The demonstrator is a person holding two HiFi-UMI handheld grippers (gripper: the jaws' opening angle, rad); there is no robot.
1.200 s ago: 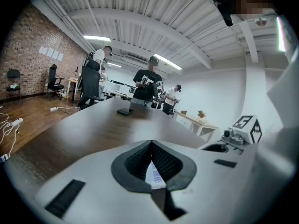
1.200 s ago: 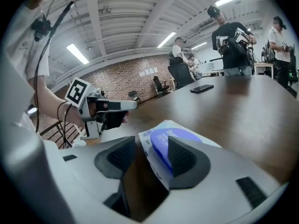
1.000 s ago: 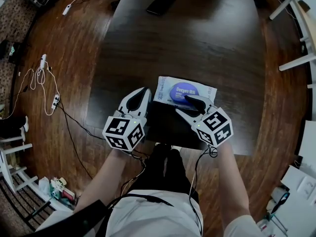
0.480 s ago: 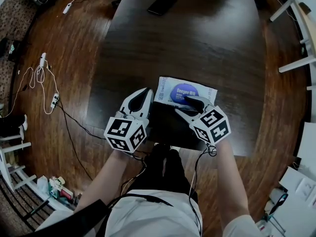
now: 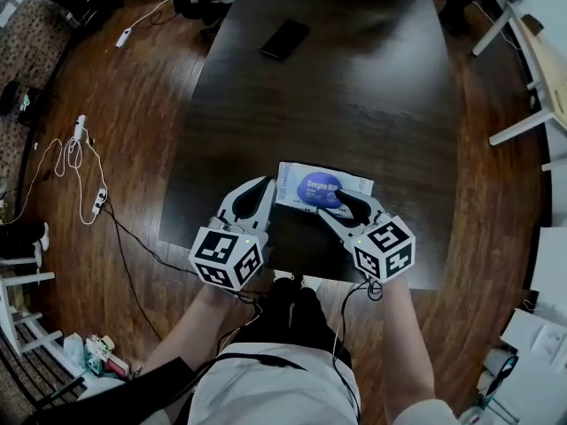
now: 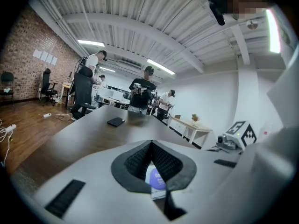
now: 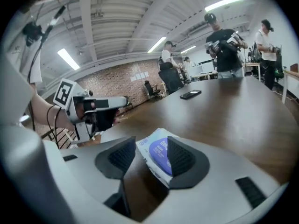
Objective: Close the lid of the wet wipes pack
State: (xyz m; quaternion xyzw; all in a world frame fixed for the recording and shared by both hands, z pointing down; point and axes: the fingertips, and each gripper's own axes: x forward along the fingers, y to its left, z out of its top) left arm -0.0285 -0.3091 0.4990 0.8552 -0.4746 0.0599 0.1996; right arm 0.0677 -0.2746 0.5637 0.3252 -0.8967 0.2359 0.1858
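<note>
The wet wipes pack (image 5: 292, 177) is white with an oval blue lid (image 5: 320, 187) and lies near the front edge of the dark table (image 5: 354, 87). Its lid lies flat on the pack. My left gripper (image 5: 260, 189) is shut on nothing, just left of the pack's left end. In the left gripper view the pack (image 6: 157, 182) shows through the gap below the touching pads. My right gripper (image 5: 337, 206) stands open at the pack's near right side. In the right gripper view one pad (image 7: 180, 158) hangs over the blue lid (image 7: 158, 156), and the other is over bare table.
A black phone (image 5: 285, 39) lies far back on the table. Cables and a power strip (image 5: 78, 140) trail over the wood floor at left. White table legs (image 5: 523, 122) stand at right. Several people (image 7: 225, 43) stand beyond the table's far end.
The head view has tilted, so everything sits lower in it. The right gripper has drawn back slightly from the lid's middle toward its near right edge. The left gripper stays shut beside the pack.
</note>
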